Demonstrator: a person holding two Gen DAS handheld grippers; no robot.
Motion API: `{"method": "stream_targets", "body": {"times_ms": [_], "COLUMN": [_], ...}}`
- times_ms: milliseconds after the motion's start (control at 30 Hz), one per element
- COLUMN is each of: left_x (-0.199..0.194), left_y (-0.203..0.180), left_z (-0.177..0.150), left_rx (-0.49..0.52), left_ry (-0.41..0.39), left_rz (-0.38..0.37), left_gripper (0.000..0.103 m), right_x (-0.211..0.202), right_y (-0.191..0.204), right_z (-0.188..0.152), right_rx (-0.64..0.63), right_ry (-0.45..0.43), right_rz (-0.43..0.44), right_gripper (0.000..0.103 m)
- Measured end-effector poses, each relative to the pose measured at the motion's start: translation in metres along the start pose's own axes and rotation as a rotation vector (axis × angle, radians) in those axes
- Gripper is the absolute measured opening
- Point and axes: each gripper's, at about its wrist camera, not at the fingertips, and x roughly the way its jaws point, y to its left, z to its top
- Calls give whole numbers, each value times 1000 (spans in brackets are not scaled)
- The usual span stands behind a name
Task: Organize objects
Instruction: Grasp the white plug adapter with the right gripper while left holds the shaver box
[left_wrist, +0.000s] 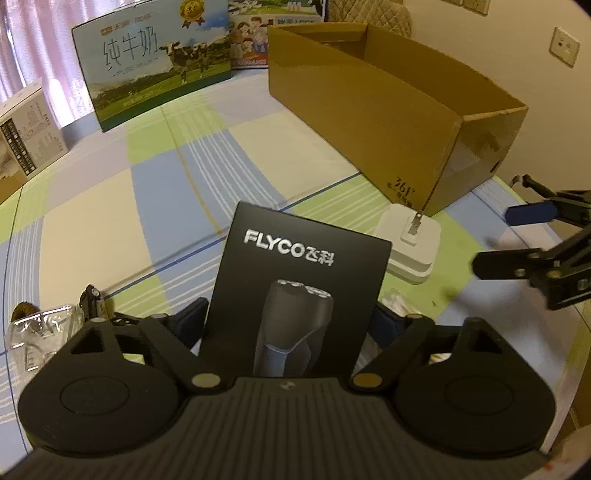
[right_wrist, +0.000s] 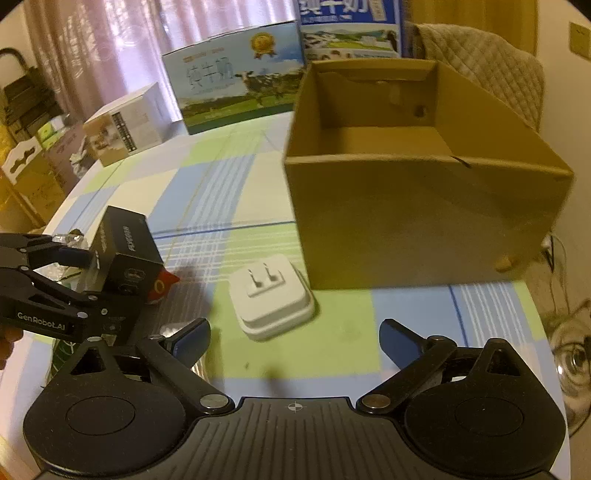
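Left gripper (left_wrist: 291, 317) has the black shaver box (left_wrist: 295, 295) pinched between its blue pads, lifted off the tablecloth (left_wrist: 110, 221) on the near side of the open cardboard box (left_wrist: 369, 110), its top tipped toward it. Right gripper (right_wrist: 295, 343) hangs with jaws spread wide and nothing in them, aimed at the white plug adapter (right_wrist: 273, 295), which lies prongs-up just in front of the cardboard box's near wall.

That shaver box looks stiff and probably light, smooth printed card, so it could slip if squeezed loosely; a grip across its two broad faces, low down as now, seems sound. The adapter looks a hard, compact plastic block, likely a bit heavier for its size; take it across its flat sides, clear of the prongs.

From the right wrist view the left tool reaches in level from the left, box held out toward the carton
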Motion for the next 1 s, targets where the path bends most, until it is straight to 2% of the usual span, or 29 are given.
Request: {"method": "stream_targets", "body": {"times_ms": [133,267,333,567,600,667,767,1000], "left_x": [-15,-27,-31,-35,-35,-35,-37,-41], "left_y": [3,13,17,29,31,32,33,25], "left_z": [6,18,23,23,22,20,18,16], "left_rx": [-13,-68,-98,-186,-196,-211,-222,-227], "left_ry": [-53,-80,-74,-24,-15,-4,9,20], "left_rz": [5,33,46,82,89,95,97,72], "left_gripper": [82,82,82,82,82,82,82,82], "right_x": [13,31,39,62,63,62,59,28], "right_y": [8,15,17,21,22,22,22,1], "right_z": [4,7,8,7,6,5,4,-15], "right_rx": [-54,-109,-134,-192,-200,-216,-240,-175], "right_ry": [-6,-3,6,32,35,26,39,93], "right_rz": [2,2,-1,-7,-7,-4,-13,-42], "right_gripper": [89,80,75,71,61,54,54,54]}}
